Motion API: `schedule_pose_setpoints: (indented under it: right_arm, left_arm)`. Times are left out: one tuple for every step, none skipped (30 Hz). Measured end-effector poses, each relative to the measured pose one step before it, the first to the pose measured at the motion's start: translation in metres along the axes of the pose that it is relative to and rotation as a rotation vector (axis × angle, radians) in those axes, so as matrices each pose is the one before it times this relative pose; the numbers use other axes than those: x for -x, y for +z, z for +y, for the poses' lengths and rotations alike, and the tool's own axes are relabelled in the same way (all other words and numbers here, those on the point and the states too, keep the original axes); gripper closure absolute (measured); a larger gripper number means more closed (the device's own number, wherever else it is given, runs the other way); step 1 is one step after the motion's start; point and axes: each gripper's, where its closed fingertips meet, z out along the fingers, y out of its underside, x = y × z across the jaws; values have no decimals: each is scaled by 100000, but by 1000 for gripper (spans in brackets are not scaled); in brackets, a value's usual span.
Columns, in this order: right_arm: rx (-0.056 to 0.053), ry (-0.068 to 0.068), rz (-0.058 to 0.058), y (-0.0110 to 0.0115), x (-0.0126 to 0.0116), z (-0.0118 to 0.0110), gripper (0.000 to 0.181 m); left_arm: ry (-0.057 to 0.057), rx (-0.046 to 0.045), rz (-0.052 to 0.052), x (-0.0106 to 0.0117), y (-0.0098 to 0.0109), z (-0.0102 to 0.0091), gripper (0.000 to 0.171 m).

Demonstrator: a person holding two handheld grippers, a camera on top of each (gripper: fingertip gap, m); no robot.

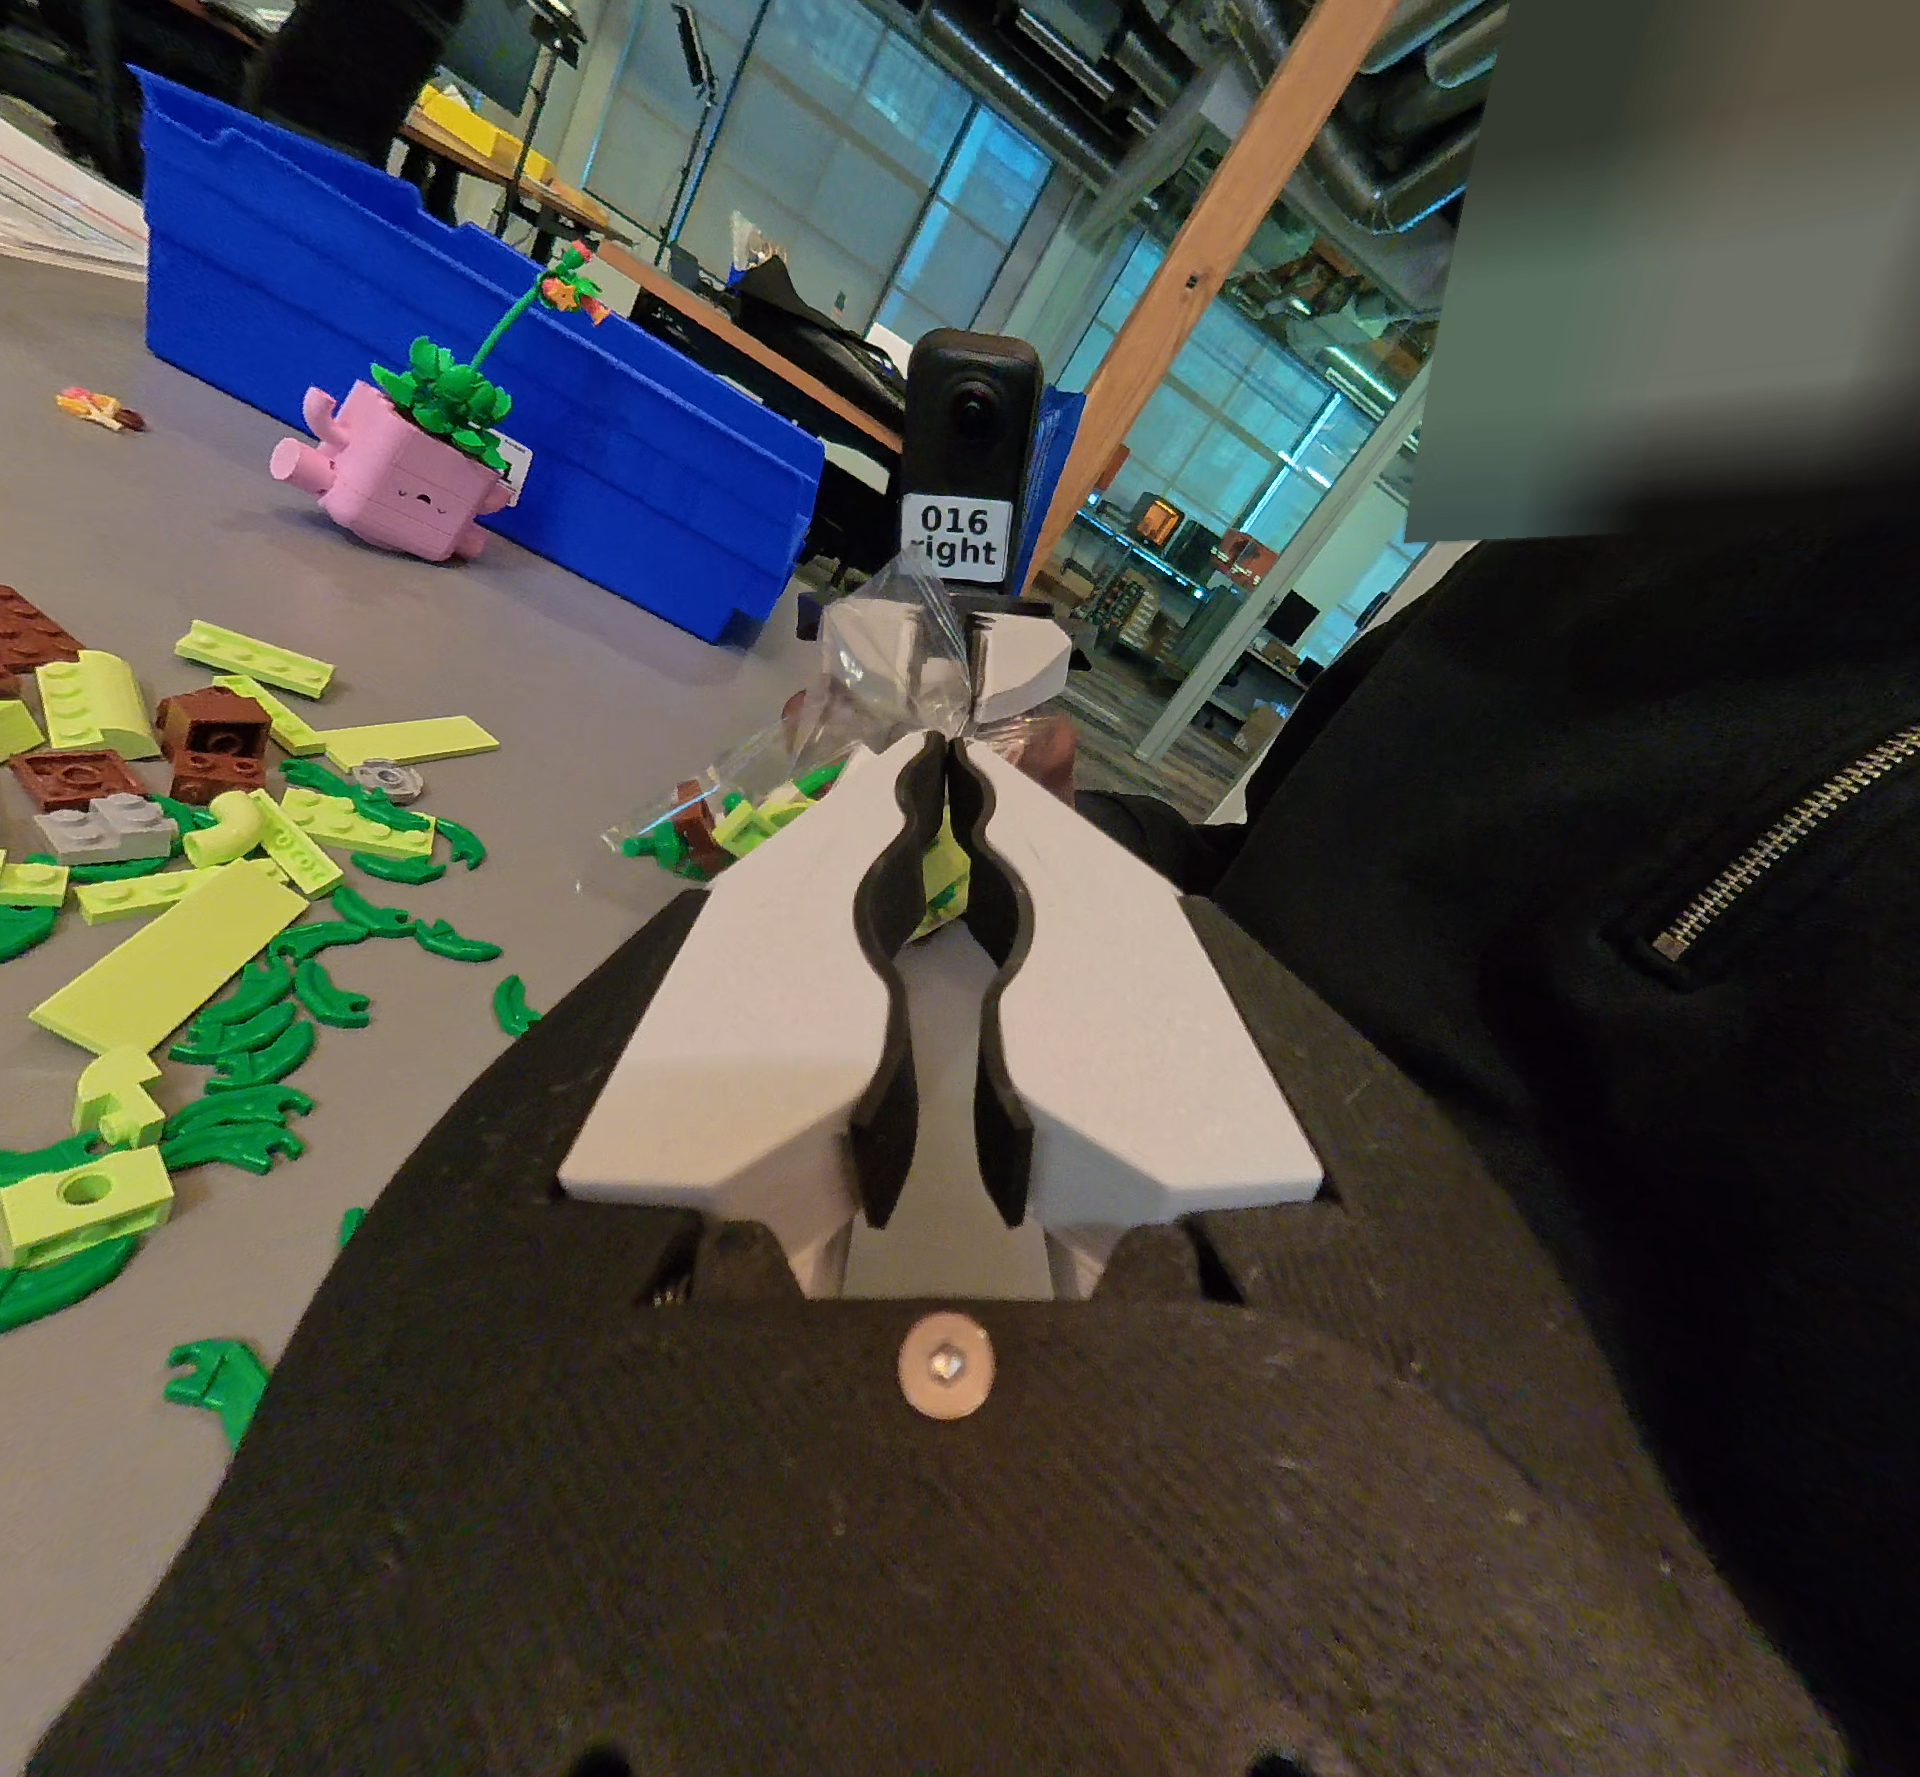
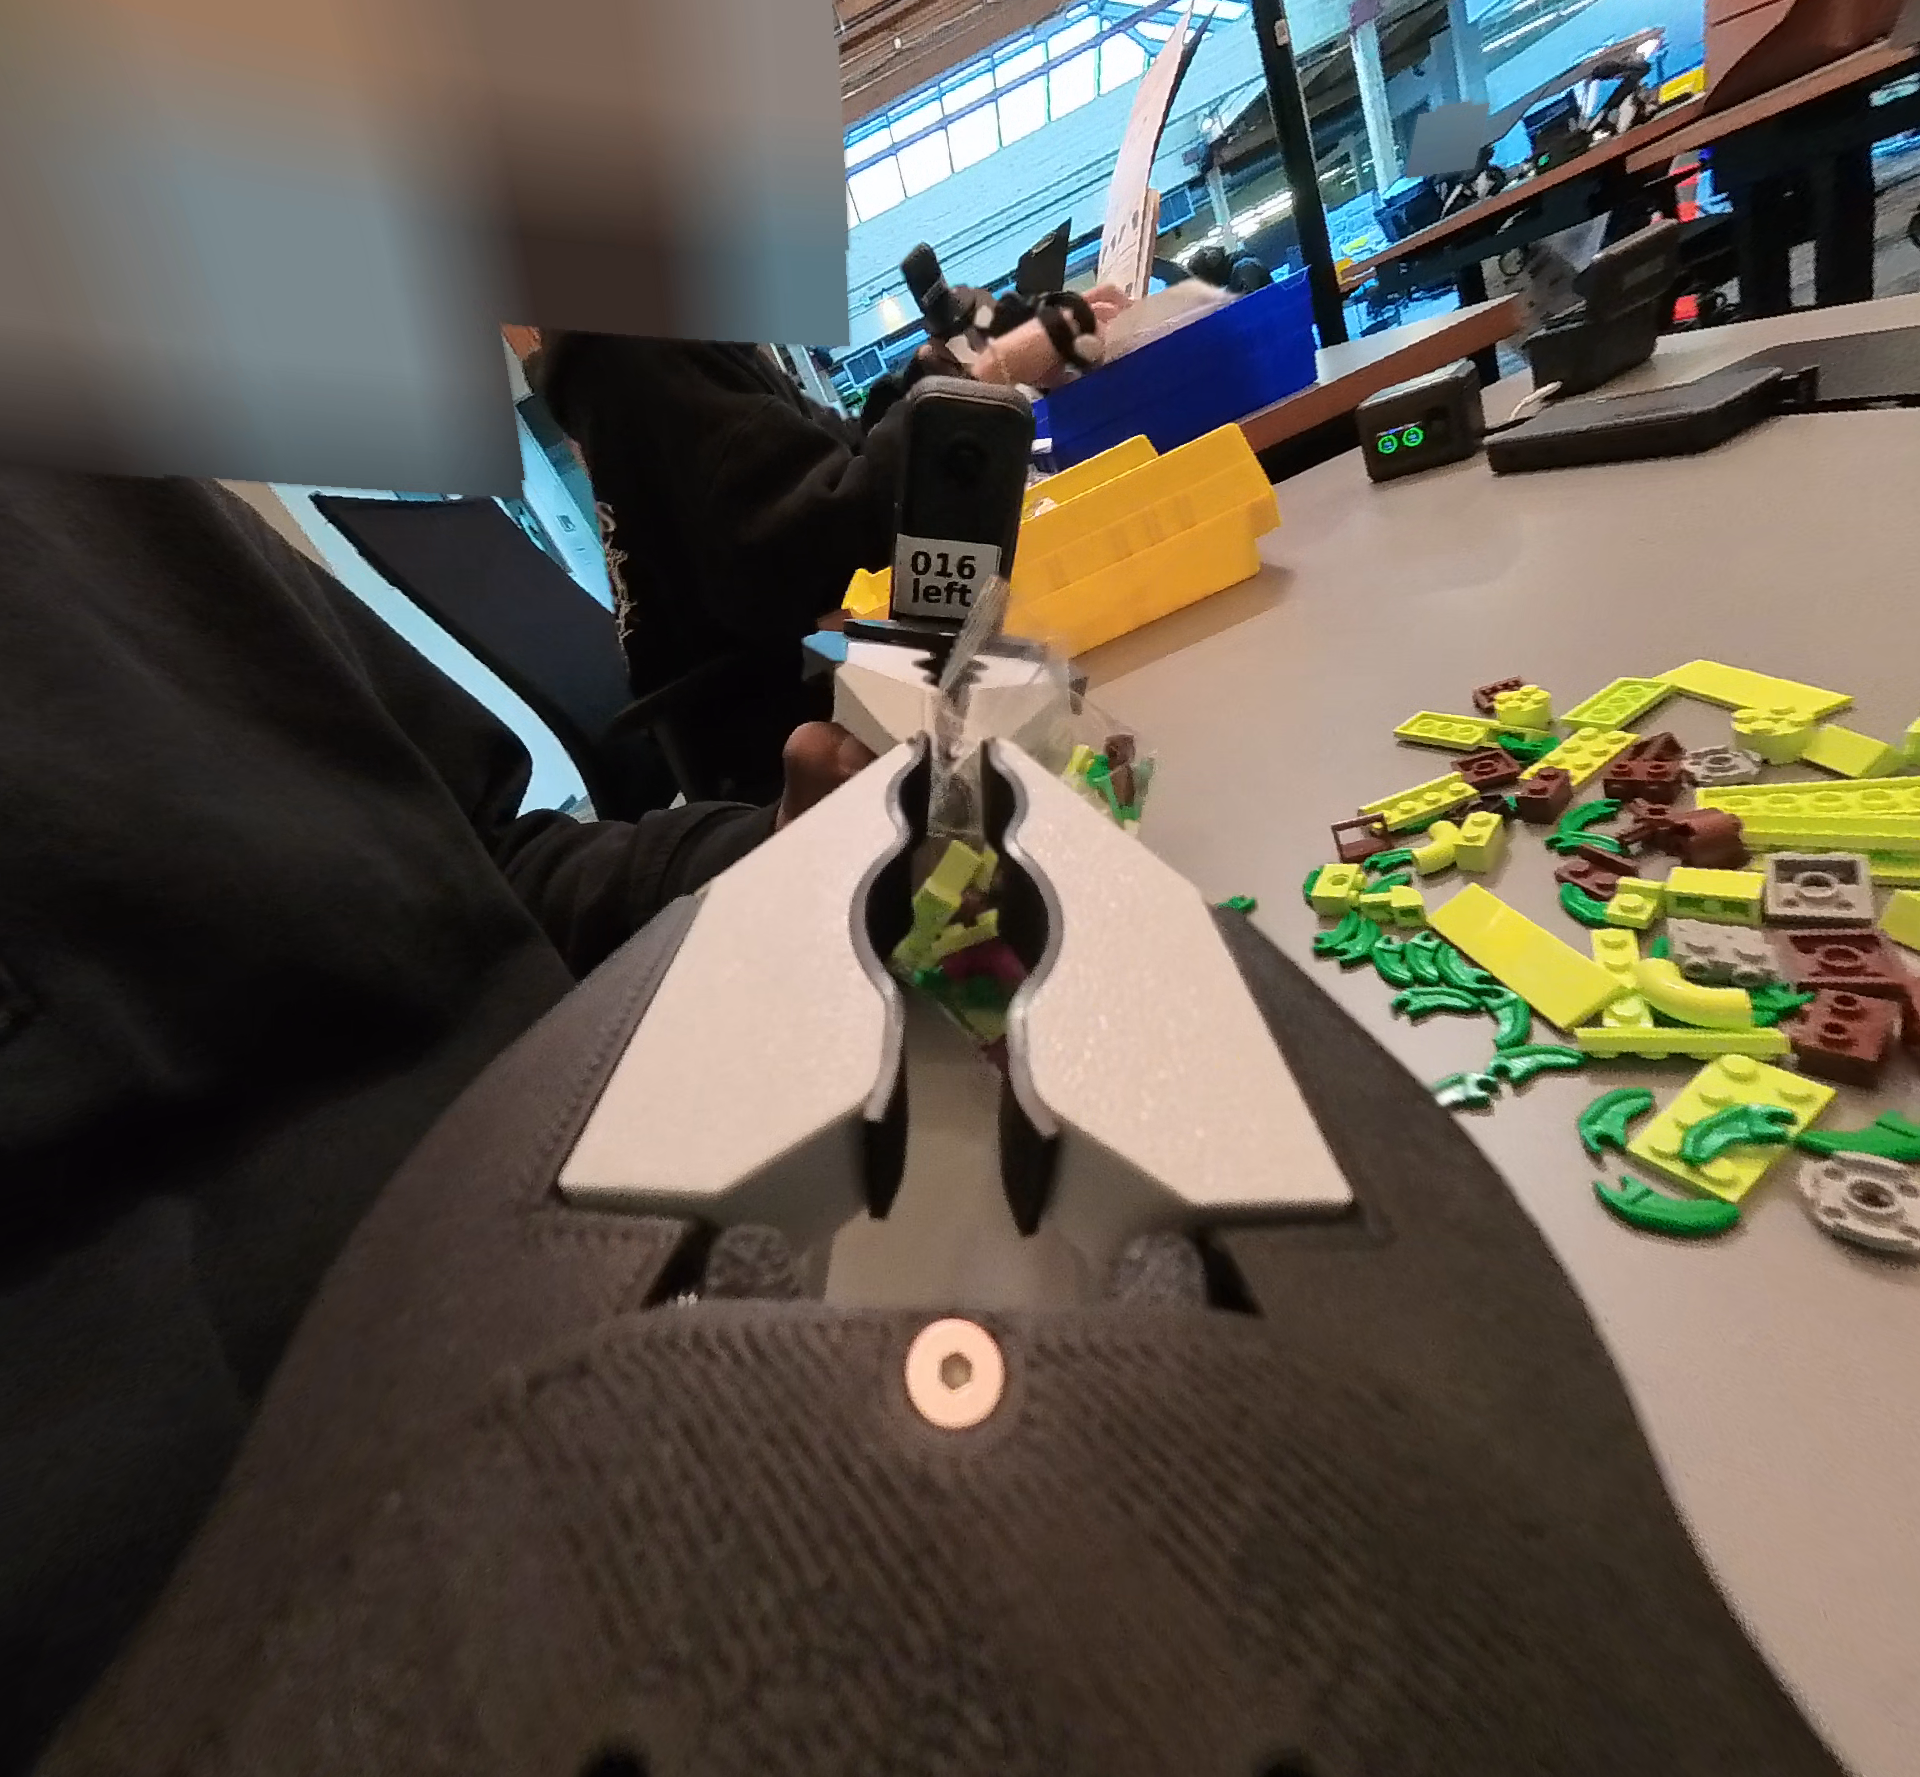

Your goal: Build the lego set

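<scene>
A clear plastic bag [image 1: 727, 808] with small lime, green and brown lego pieces is pinched at its top by both grippers, which face each other tip to tip. My left gripper [image 1: 948, 740] is shut on the bag's top edge. My right gripper [image 2: 956, 745] is shut on the same edge, with the bag [image 2: 1107, 771] hanging just above the grey table. Each shows in the other's view: the right gripper [image 1: 975, 688], the left gripper [image 2: 948, 688]. Loose lego pieces [image 1: 208, 896] lie spread on the table, also in the right wrist view [image 2: 1662, 896].
A built pink lego pot with a green plant [image 1: 405, 470] lies tilted before a blue bin [image 1: 468, 356]. A yellow bin [image 2: 1143, 532] and black devices [image 2: 1423, 434] stand farther off. A person in a black jacket [image 1: 1558, 896] sits close behind the grippers. Only a small space, under 4 cm, lies between the two pairs of fingers.
</scene>
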Motion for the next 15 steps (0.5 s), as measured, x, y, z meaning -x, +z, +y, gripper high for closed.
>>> schedule_pose_setpoints:
  right_arm:
    - [302,683,-1131,42,132,62,176]
    - [267,957,-1402,21,145,55,176]
    - [191,1326,-1658,-11,149,55,178]
    - [140,1504,-1745,-15,149,32,179]
    - [-207,1214,-847,-58,31,-15,181]
    - [-836,1138,-795,-89,41,-130,181]
    - [-1179,1943,-1891,-75,174,-191,181]
    - [-1749,2496,-2397,-52,206,-256,181]
    - [-2080,2469,-2121,-33,190,-265,181]
    - [-1986,2044,-1996,-6,201,-240,181]
    - [-1975,1808,-2171,25,259,-215,181]
    - [-2142,1937,-2369,59,279,-221,181]
    - [-2308,1748,-2169,52,255,-218,181]
    - [-2254,1475,-1847,30,210,-220,181]
    - [-2067,1480,-2196,20,249,-190,181]
  left_arm:
    - [11,556,336,-45,22,98,171]
    - [-5,673,561,-81,47,97,171]
    - [219,595,458,-91,53,87,171]
    - [312,495,302,-87,63,76,171]
    - [225,-2,252,-67,42,10,171]
    - [-181,-900,909,-153,23,-124,171]
    - [-812,-1189,1496,-192,48,-170,171]
    - [-1182,-1536,2039,-270,85,-186,171]
    - [-1187,-1743,1610,-198,91,-213,171]
    - [-1198,-1486,1619,-213,81,-168,171]
    - [-1790,-1079,2275,-293,89,-164,171]
    - [-1878,-1190,2509,-324,70,-206,171]
    - [-1431,-1367,2134,-282,89,-213,171]
    - [-1125,-1396,1557,-215,98,-191,171]
    - [-983,-1205,1687,-239,126,-136,171]
